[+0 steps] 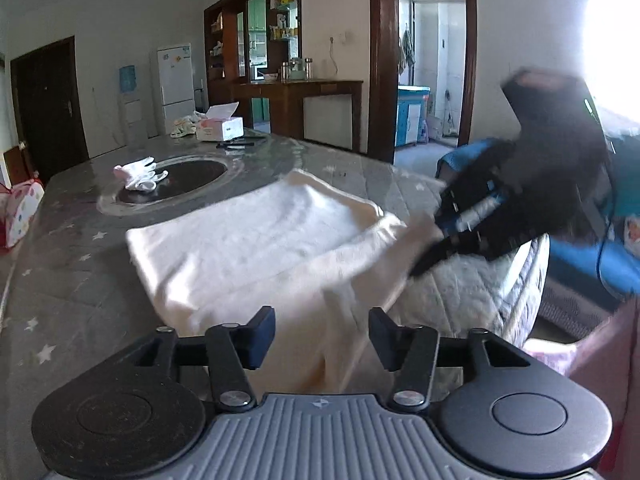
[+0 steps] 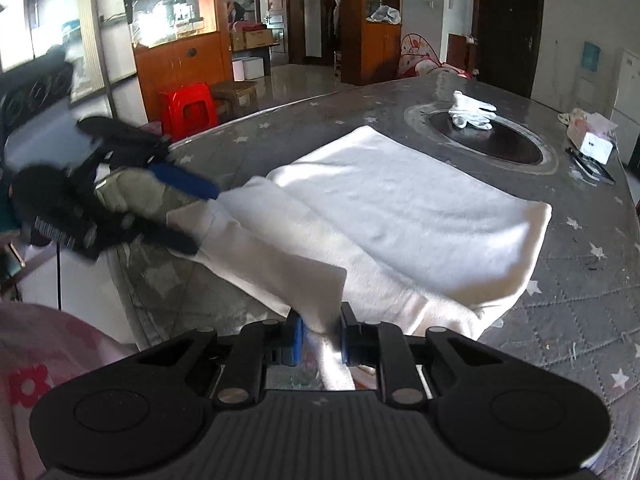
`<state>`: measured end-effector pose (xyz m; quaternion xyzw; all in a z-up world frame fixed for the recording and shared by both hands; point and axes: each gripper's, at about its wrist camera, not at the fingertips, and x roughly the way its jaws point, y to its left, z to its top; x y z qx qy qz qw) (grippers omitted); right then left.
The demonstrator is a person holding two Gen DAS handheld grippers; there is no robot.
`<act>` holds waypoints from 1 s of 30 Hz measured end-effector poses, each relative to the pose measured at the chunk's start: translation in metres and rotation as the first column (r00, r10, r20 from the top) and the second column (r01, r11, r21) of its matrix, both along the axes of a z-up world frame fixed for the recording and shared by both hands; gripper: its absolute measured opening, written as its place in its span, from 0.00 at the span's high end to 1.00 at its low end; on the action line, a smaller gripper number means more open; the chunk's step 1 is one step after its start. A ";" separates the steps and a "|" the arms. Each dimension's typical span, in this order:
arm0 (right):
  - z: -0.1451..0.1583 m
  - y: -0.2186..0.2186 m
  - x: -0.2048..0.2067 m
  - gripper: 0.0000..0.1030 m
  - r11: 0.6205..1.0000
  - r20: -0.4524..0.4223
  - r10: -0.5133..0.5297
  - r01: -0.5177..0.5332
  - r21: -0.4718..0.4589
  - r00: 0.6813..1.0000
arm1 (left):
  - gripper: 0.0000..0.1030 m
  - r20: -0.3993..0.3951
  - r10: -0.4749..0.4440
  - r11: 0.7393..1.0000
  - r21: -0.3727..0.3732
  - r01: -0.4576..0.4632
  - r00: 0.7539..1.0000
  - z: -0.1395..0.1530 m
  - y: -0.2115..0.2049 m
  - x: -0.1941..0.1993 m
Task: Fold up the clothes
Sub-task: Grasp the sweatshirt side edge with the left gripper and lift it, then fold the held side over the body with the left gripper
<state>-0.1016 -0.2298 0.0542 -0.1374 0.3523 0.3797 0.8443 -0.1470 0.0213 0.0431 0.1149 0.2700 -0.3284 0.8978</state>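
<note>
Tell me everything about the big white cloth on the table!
The white cloth looks soft and thick, like a fleecy garment. It lies partly folded on the grey star-patterned table cover, one layer doubled over another, its near end hanging off the table edge. The right claw is shut on a bunched bit of it. The left claw is open with cloth between its fingers.

Sunlit room, wooden cabinets (image 2: 180, 56), fridge (image 1: 176, 80)

Daylight blows out the upper right corner of the left wrist view into pure white glare. The other hand-held gripper (image 1: 520, 200) smears with motion blur in both views. Fisheye bends walls and door frames, dark vignette at corners; tabletop (image 2: 580, 280) glints softly.
</note>
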 end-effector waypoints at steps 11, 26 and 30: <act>0.007 0.002 0.005 0.85 1.000 0.009 -0.010 0.010 -0.003 1.000 | 0.63 0.096 -0.037 0.976 0.216 0.016 0.995 -0.028 -0.007 -0.007; -0.011 -0.007 -0.028 0.90 0.999 0.083 -0.022 0.025 -0.036 0.996 | 0.86 0.047 0.016 0.994 0.105 -0.021 0.999 -0.010 0.006 -0.005; 0.004 -0.011 -0.037 0.90 1.000 0.088 -0.002 0.003 -0.014 0.996 | 0.87 0.054 0.015 0.996 0.085 -0.019 0.998 0.006 0.010 -0.021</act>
